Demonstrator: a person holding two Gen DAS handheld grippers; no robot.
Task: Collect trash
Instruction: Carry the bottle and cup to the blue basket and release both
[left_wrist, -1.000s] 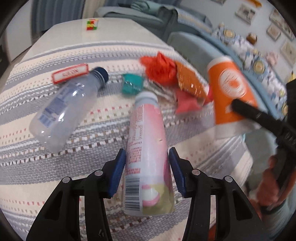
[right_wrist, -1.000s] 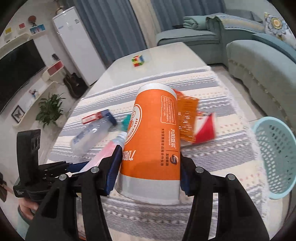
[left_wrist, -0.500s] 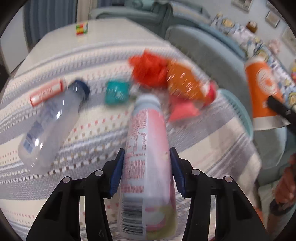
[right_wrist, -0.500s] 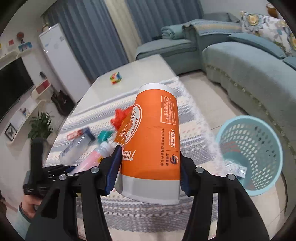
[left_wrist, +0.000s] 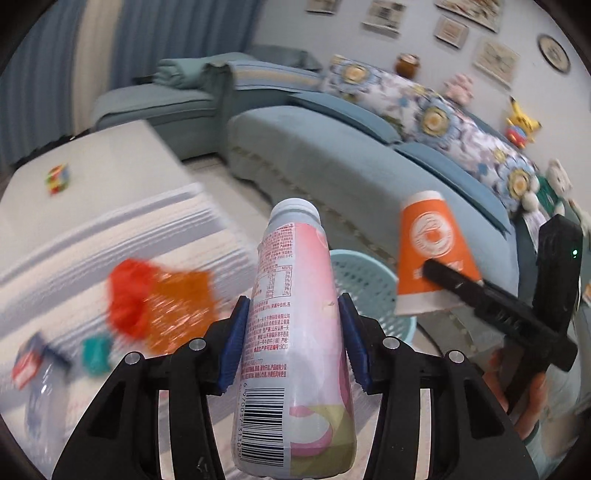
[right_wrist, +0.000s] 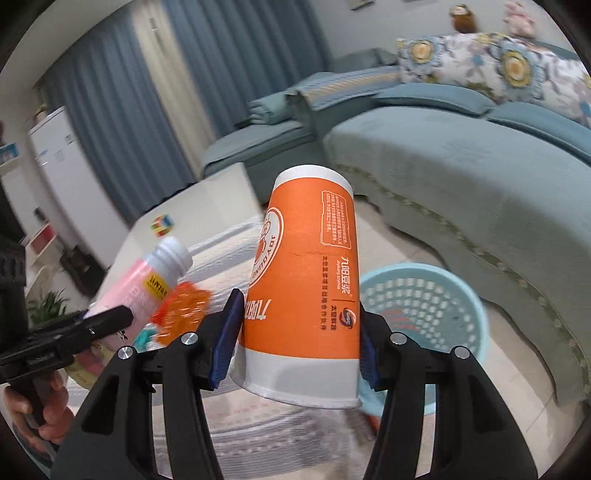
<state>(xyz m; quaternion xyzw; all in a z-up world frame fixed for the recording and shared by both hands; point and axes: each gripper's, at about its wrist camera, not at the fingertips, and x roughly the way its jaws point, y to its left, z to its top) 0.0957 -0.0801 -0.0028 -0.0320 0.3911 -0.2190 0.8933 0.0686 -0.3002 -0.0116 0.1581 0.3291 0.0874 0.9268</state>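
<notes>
Both sets of jaws are closed on something: the left gripper (left_wrist: 291, 347) has its blue pads pressed against the sides of the pink bottle (left_wrist: 295, 339), and the right gripper (right_wrist: 297, 343) is clamped across the orange paper cup (right_wrist: 306, 291) near its wide end. Each item is held up in the air off the striped table cloth (left_wrist: 74, 266), with the pale blue mesh basket (right_wrist: 436, 321) on the floor just beyond them, beside the teal sofa (right_wrist: 461, 177). The bottle looks like light, thin plastic, probably empty, smooth and a little slippery under its printed sleeve; a hold around the broad middle of the body, where it sits now, seems the safest spot. The cup is thin paper, so I would judge it crushes easily, and squeezing near the rolled rim, its stiffest part, makes sense. The bottle's long axis runs away from the gripper, white cap end pointing forward and up, base toward the hand. The cup is inverted along the same line, its narrow closed bottom pointing away and up, open mouth back toward the hand. Crumpled red and orange wrappers (left_wrist: 159, 302) remain on the cloth, blurred.
</notes>
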